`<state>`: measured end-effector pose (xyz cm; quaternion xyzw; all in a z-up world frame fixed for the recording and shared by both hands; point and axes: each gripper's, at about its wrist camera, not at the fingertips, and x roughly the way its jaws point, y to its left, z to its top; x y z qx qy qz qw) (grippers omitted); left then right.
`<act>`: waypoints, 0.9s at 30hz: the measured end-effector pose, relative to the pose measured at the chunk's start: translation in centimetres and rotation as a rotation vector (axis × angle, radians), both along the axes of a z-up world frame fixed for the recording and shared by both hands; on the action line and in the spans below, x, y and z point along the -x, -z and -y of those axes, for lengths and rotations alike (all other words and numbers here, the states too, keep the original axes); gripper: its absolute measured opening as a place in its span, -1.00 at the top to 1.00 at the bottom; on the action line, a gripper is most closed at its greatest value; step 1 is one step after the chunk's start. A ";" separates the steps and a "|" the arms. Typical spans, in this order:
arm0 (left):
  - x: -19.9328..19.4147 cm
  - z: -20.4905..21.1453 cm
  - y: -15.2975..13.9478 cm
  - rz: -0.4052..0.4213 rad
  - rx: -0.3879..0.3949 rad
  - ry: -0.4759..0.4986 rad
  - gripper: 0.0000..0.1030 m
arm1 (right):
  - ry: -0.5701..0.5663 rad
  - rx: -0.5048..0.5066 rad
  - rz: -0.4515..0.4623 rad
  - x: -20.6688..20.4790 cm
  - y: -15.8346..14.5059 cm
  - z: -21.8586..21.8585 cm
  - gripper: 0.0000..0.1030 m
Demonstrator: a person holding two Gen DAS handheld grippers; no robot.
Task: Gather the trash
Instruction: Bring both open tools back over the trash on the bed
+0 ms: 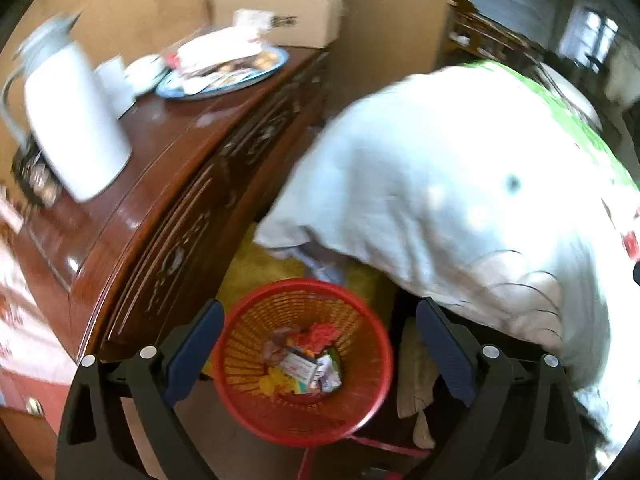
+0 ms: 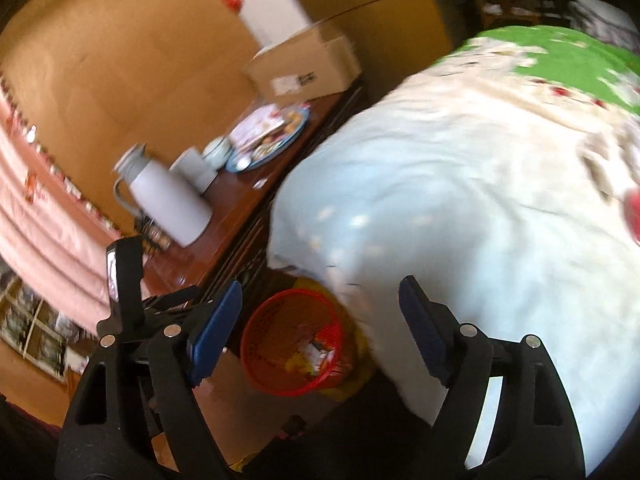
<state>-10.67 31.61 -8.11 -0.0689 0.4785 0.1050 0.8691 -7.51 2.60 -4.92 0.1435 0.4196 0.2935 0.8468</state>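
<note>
Left wrist view first, far left: white thermos jug [image 1: 76, 120] standing on the polished dark wood dresser [image 1: 168, 168], blurred by motion. Just to its right, a pale cup [image 1: 116, 80], then a blue-rimmed plate [image 1: 224, 76] heaped with papers and snacks, too smeared to read. Behind that, a cardboard box [image 1: 280, 12] against the tan wall. Down at floor level, between dresser and bed, the red mesh wastebasket [image 1: 302, 360], upright, rim facing up, with crumpled wrappers and scraps [image 1: 308, 364] lying in its bottom. Left gripper [image 1: 320, 344] right above it, blue pads well apart, framing the basket with nothing pinched between them. Further right, a big pale bedspread [image 1: 460, 200] hanging over the bed edge, green patterned patch at its far end.

Over to the right wrist view, same sweep: pink pleated curtain [image 2: 52, 232] at the left, thermos jug [image 2: 168, 200] and cup [image 2: 192, 168] on the dresser [image 2: 236, 208], plate [image 2: 268, 136], cardboard box [image 2: 304, 64]. Below, a second black gripper body showing just left of the near finger, state not readable from here. Red wastebasket [image 2: 296, 356] on the floor beside the bed, tilted in view, trash [image 2: 316, 354] visible inside. Right gripper [image 2: 320, 320] spread wide, jaws released, empty, basket seen through the gap but not touched. Bedspread [image 2: 480, 220] filling the right side.
</note>
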 end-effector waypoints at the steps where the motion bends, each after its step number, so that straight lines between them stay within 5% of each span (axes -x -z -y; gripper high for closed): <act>1: -0.3 1.1 -0.3 0.000 -0.010 0.020 -0.85 | 0.029 -0.006 0.002 0.1 0.1 1.4 -0.52; 17: -6.4 23.9 -1.9 0.008 -0.109 0.455 -0.86 | 0.594 0.117 0.095 4.9 1.1 24.6 -0.53; 27: -9.3 31.4 -0.9 -0.016 -0.140 0.566 -0.86 | 0.757 0.223 0.084 5.8 3.1 30.9 -0.53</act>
